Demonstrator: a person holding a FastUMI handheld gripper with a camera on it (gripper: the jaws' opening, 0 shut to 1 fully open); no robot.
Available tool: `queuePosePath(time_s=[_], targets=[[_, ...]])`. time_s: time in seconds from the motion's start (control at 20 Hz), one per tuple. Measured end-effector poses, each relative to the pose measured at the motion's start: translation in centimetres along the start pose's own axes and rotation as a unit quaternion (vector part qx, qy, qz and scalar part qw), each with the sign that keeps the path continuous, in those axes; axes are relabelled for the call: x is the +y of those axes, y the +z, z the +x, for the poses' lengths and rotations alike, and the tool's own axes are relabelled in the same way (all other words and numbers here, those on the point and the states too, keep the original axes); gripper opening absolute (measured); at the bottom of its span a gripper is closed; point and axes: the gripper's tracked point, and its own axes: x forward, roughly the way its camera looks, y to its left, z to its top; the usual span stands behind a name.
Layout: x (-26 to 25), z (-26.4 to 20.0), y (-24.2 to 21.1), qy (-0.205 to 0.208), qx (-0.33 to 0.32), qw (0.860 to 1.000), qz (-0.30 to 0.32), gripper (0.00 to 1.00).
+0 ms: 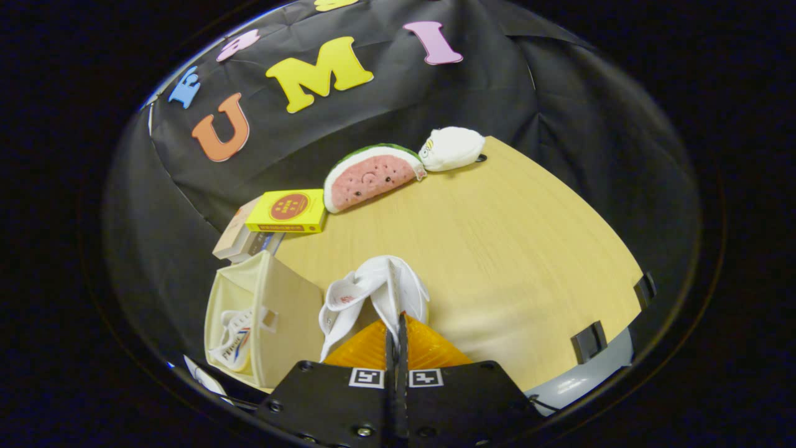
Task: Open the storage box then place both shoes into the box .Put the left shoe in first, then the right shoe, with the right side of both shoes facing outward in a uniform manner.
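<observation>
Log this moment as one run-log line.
gripper: shut on white shoe, lifted | storage box: open, one shoe inside, beside the fingers | next: second shoe into box

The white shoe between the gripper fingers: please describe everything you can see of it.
The white shoe is light, of soft-looking fabric or mesh, with a printed insole showing inside its opening. The gripper is shut on its thin upper edge, both fingers pinching it, so it hangs raised and tilted above the wooden table. It is right beside the open cream storage box, which already holds another white shoe. Whether it touches the box wall is unclear.
</observation>
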Motion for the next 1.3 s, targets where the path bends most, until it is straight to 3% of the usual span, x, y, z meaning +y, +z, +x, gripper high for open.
queuePosePath(time_s=[0.35,0.7,1.0,1.3], targets=[[11.5,-4.9,1.2,0.025,-0.049,0.998,0.001,0.0],[20.5,-2.9,-1.2,0.045,-0.039,0.998,0.006,0.0],[23.5,-0.2,-3.8,0.036,-0.031,0.999,-0.003,0.0],[23.1,1.2,-5.6,0.022,-0.039,0.999,0.001,0.0]])
